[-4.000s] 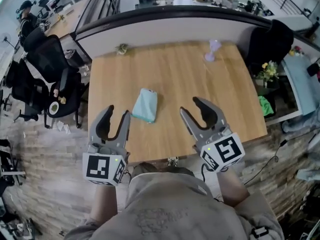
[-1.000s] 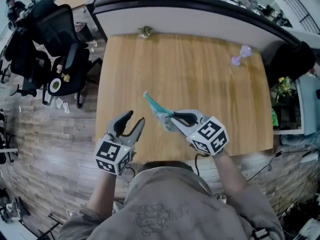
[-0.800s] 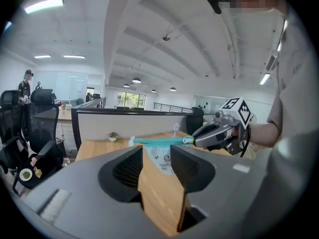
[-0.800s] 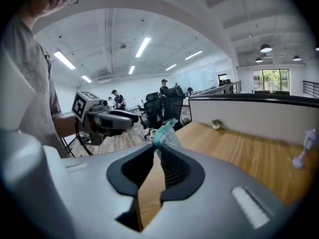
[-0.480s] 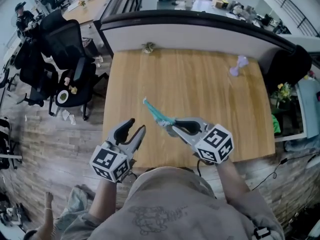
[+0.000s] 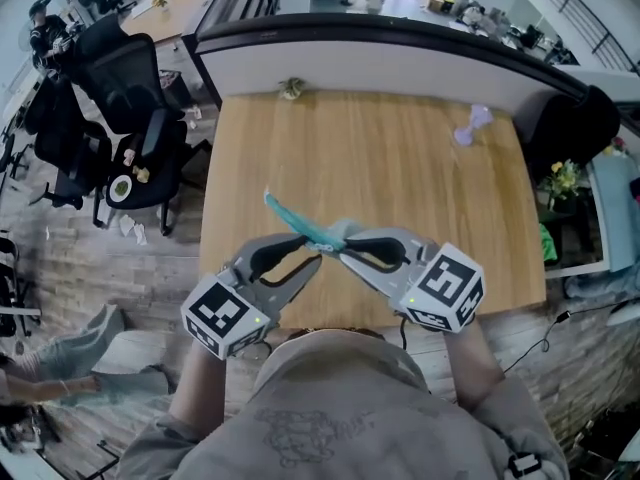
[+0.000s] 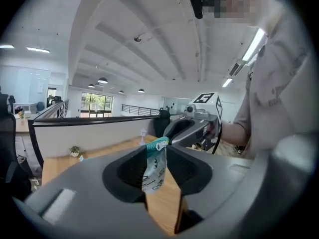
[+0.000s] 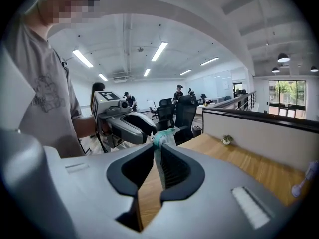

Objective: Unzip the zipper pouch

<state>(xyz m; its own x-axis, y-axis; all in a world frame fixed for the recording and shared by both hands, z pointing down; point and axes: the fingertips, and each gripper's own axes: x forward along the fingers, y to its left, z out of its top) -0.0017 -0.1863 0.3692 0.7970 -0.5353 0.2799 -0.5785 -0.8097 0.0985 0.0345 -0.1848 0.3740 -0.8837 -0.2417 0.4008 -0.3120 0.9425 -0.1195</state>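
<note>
Above the near edge of a honey-coloured wooden table point(image 6: 380, 158), a person in a grey T-shirt point(image 6: 340, 418) brings two smooth grey plastic grippers tip to tip on a small zipper pouch point(image 6: 293, 218), held clear of the tabletop. The right gripper point(image 6: 343, 248) is clamped on the pouch, its ribbed pads pinching the soft fabric just below the teal zipper band. The left gripper point(image 6: 316, 251) meets it from the other side, its curved jaws closing in with the pouch's top corner between the tips. Lower down a gap shows between its pads, and the cloth hangs loose there. The pouch is limp and flat, made of pale fabric printed with small dark marks and edged along the top by a teal strip. In the head view it trails up and to the left from the grip as a thin teal ribbon tapering to a point. The right gripper carries a marker cube point(image 6: 447, 288) with black-and-white squares. On the table's far side sit a small lilac hourglass-shaped object point(image 6: 470, 123) at right and a little plant-like clump point(image 6: 292, 88), close to the curved, dark-topped partition point(image 6: 400, 53). Black office chairs point(image 6: 125, 78) crowd the wood-plank floor point(image 6: 100, 258) at left
</note>
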